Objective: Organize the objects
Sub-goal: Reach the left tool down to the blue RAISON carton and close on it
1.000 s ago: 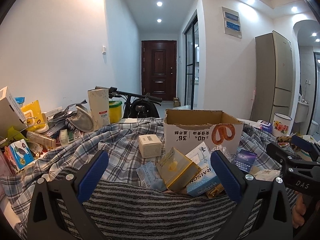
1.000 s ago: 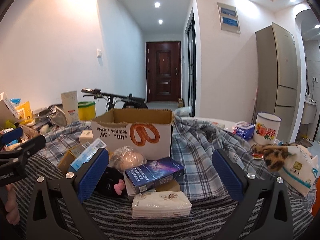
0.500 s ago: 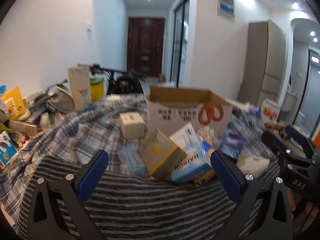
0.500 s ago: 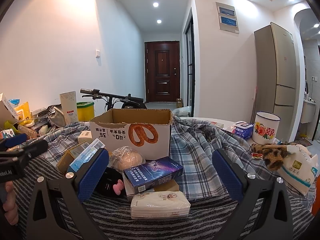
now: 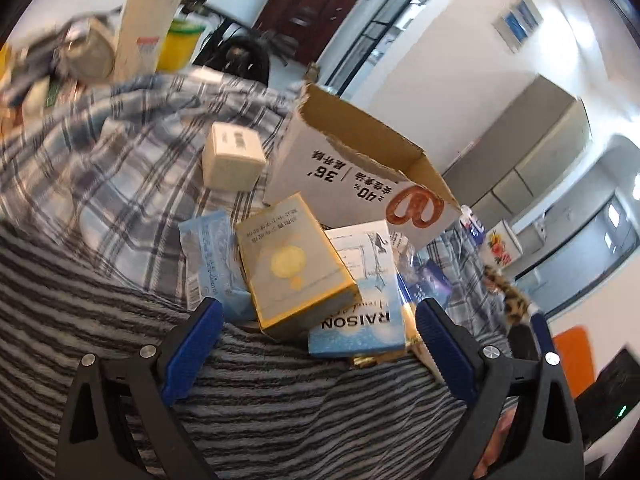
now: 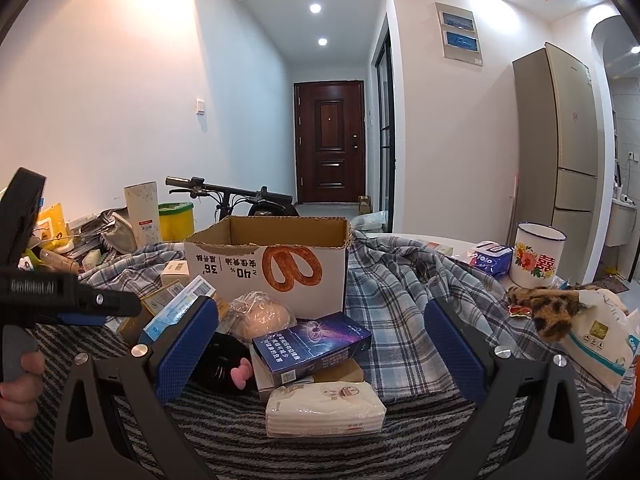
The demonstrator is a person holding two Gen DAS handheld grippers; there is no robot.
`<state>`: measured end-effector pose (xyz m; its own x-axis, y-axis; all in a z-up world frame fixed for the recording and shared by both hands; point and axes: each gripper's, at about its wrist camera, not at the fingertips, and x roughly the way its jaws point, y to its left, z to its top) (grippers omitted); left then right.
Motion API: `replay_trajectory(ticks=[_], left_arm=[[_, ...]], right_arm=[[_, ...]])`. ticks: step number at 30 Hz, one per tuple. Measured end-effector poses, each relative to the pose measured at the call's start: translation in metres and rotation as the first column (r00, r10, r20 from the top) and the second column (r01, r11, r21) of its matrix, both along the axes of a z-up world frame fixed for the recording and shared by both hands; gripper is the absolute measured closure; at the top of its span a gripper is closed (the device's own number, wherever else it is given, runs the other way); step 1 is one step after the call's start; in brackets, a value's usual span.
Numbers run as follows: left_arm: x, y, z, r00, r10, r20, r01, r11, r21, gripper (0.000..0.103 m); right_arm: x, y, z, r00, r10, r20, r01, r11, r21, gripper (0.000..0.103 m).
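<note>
Clutter is seen first through the left wrist camera, tilted and aimed down at a heap on the striped cloth [image 5: 280, 408]. The left gripper [image 5: 318, 344] is held with its jaws wide but beginning to close; nothing is pressed by the blue pads [image 5: 192, 344], though the gold box [image 5: 292, 268] and the blue-and-white RAISON box [image 5: 360, 288] lie just ahead, between them. The gold box is propped at a slant on the RAISON box and a pale blue packet [image 5: 212, 260], so its raised edge appears to be the likely place for a grasp. The open cardboard box [image 5: 360, 176] stands just behind, probably as the bin into which things are to be sorted; a small cream box [image 5: 232, 158] rests beside it on the plaid cloth [image 5: 100, 168].

Seen from the right wrist camera, the right gripper [image 6: 320, 344] is held level with jaws apart and empty, apparently waiting. Before it are stacked a dark blue box [image 6: 312, 344] and a tissue pack [image 6: 324, 408], with a bagged bun [image 6: 264, 316] near the cardboard box [image 6: 272, 264]. The left gripper [image 6: 60, 296] enters at the left edge, held by a hand [image 6: 20, 392]. An enamel mug [image 6: 538, 256] stands well apart on the right.
</note>
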<state>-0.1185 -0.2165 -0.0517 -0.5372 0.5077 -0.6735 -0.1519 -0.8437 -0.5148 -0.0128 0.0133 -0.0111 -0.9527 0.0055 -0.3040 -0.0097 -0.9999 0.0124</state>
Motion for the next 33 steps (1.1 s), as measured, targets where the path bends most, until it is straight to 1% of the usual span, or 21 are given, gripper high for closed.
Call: replay_trajectory(ticks=[3, 6, 8, 10, 12, 13, 14, 15, 16, 17, 18, 20, 22, 23, 25, 26, 30, 31, 32, 33], left_arm=[[-0.005, 0.002, 0.000, 1.000, 0.021, 0.011, -0.021, 1.000, -0.001, 0.005], [-0.011, 0.006, -0.004, 0.999, 0.035, 0.039, -0.034, 0.999, -0.011, 0.005], [-0.014, 0.007, -0.005, 0.998, 0.053, 0.045, -0.051, 0.998, -0.034, 0.014], [-0.015, 0.006, -0.006, 0.997, 0.070, 0.042, -0.067, 0.996, -0.052, 0.017], [-0.016, 0.006, -0.009, 0.996, 0.086, 0.039, -0.083, 0.994, -0.068, 0.022], [-0.016, 0.006, -0.009, 0.995, 0.091, 0.033, -0.088, 0.993, -0.080, 0.030], [-0.016, 0.007, -0.009, 0.996, 0.086, 0.025, -0.083, 0.992, -0.090, 0.042], [-0.016, 0.007, -0.010, 0.997, 0.076, 0.026, -0.073, 0.993, -0.091, 0.049], [-0.015, 0.008, -0.011, 0.997, 0.066, 0.031, -0.063, 0.994, -0.089, 0.059], [-0.015, 0.008, -0.012, 0.998, 0.059, 0.035, -0.056, 0.995, -0.083, 0.065], [-0.015, 0.008, -0.013, 0.998, 0.055, 0.038, -0.051, 0.995, -0.080, 0.067], [-0.013, 0.007, -0.013, 0.998, 0.053, 0.035, -0.050, 0.995, -0.086, 0.078], [-0.010, 0.006, -0.013, 0.998, 0.049, 0.031, -0.046, 0.995, -0.092, 0.082], [-0.007, 0.006, -0.013, 0.999, 0.044, 0.028, -0.041, 0.995, -0.093, 0.082], [-0.002, 0.007, -0.010, 0.999, 0.034, 0.015, -0.032, 0.994, -0.107, 0.082], [0.002, 0.010, -0.007, 1.000, 0.025, 0.000, -0.024, 0.990, -0.139, 0.082], [0.013, 0.023, 0.004, 0.998, -0.012, -0.058, -0.004, 0.967, -0.256, 0.080], [0.015, 0.026, 0.006, 0.998, -0.024, -0.065, 0.006, 0.963, -0.271, 0.070], [0.018, 0.029, 0.007, 0.997, -0.047, -0.067, 0.026, 0.959, -0.284, 0.052], [0.021, 0.034, 0.009, 0.995, -0.068, -0.075, 0.044, 0.955, -0.294, 0.043]], right_arm=[[0.001, 0.001, 0.000, 1.000, 0.000, -0.007, 0.000, 1.000, -0.002, 0.000], [0.002, 0.001, 0.000, 1.000, 0.000, -0.012, 0.000, 1.000, -0.003, 0.000], [0.001, 0.000, 0.000, 1.000, -0.001, -0.007, 0.001, 1.000, 0.000, 0.000], [-0.001, -0.001, 0.000, 1.000, -0.004, 0.006, 0.004, 1.000, 0.010, 0.001], [-0.002, -0.004, 0.000, 1.000, -0.010, 0.016, 0.010, 1.000, 0.027, 0.008], [-0.002, -0.006, 0.001, 1.000, -0.013, 0.015, 0.013, 0.999, 0.037, 0.009], [-0.002, -0.008, 0.001, 1.000, -0.015, 0.011, 0.015, 0.999, 0.049, 0.009], [0.000, -0.010, 0.002, 1.000, -0.015, 0.005, 0.015, 0.998, 0.058, 0.009], [0.001, -0.012, 0.004, 1.000, -0.016, 0.001, 0.016, 0.998, 0.066, 0.009], [0.002, -0.013, 0.005, 1.000, -0.015, 0.000, 0.015, 0.997, 0.070, 0.010], [0.003, -0.014, 0.006, 1.000, -0.013, 0.002, 0.013, 0.997, 0.070, 0.013], [0.004, -0.015, 0.007, 1.000, -0.007, 0.012, 0.007, 0.998, 0.061, 0.016], [0.005, -0.014, 0.007, 1.000, 0.000, 0.022, -0.002, 0.999, 0.053, 0.016], [0.005, -0.013, 0.007, 1.000, -0.003, 0.026, 0.002, 0.999, 0.054, 0.016], [0.004, -0.011, 0.006, 0.999, -0.015, 0.036, 0.013, 0.999, 0.052, 0.020], [0.004, -0.009, 0.006, 0.999, -0.016, 0.042, 0.014, 0.999, 0.045, 0.023], [0.002, -0.003, 0.006, 0.998, -0.002, 0.069, 0.002, 1.000, 0.004, 0.023], [0.002, -0.002, 0.006, 0.997, -0.003, 0.072, 0.003, 1.000, -0.001, 0.023], [0.002, -0.002, 0.006, 0.997, -0.005, 0.074, 0.005, 1.000, -0.004, 0.023], [0.003, -0.002, 0.006, 0.997, -0.007, 0.076, 0.007, 1.000, -0.005, 0.023]])
